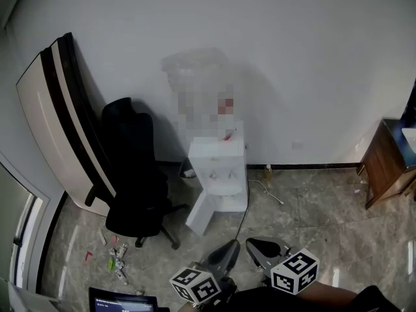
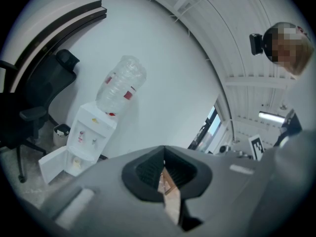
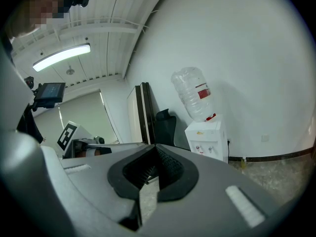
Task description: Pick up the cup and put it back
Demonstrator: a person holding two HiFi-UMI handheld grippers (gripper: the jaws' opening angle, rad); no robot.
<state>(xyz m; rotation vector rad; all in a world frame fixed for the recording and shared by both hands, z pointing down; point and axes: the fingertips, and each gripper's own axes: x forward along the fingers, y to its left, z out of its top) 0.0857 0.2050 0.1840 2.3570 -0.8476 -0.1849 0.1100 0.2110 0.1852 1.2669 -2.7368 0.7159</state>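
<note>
Cup: too small to tell apart in any view.
Left tongs (image 2: 164,157): jaws closed together, nothing held, raised and pointing toward the wall.
Right tongs (image 3: 155,154): jaws closed together, nothing held, just beside the left.
Water dispenser (image 1: 218,174): white, against the wall, clear bottle (image 2: 121,83) on top, lower door (image 1: 201,213) swung open.
Office chair (image 1: 133,174): black, near the dispenser's left.
Floor (image 1: 312,207): grey marble tile.

Ahead of the left claw (image 1: 224,252), the bottle (image 1: 195,64) is blurred over; litter (image 1: 116,255) left of it is too small to tell; the cabinet (image 1: 389,164) right of the right claw (image 1: 261,247) is cut off.
</note>
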